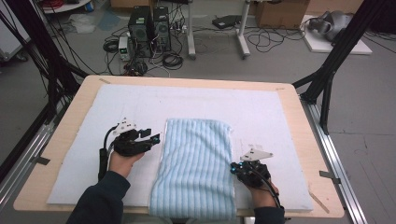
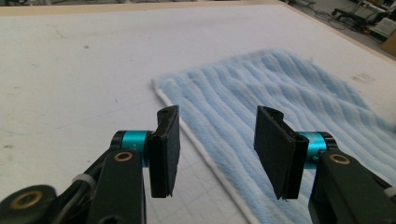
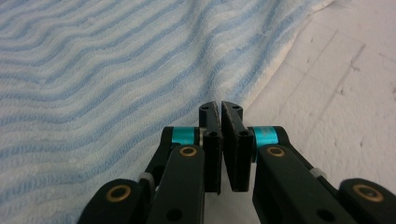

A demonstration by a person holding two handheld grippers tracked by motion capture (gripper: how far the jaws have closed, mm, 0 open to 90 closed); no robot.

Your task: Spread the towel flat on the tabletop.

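Hands (image 1: 122, 161) low, flanking folded towel (image 1: 196, 163)

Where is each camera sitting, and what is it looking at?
High view: above the table, looking down at the blue towel, both forearms and hands.
Left gripper view: on the left gripper, open jaws facing the towel's edge.
Right gripper view: on the right gripper, jaws shut at the towel's edge.
All share the towel.

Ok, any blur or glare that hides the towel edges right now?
High view: soft and low in detail, even light, no glare on the striped light-blue terry towel. Left gripper view: sharp; towel edge clear between open left gripper. Right gripper view: shut right gripper sharp; far towel slightly soft.
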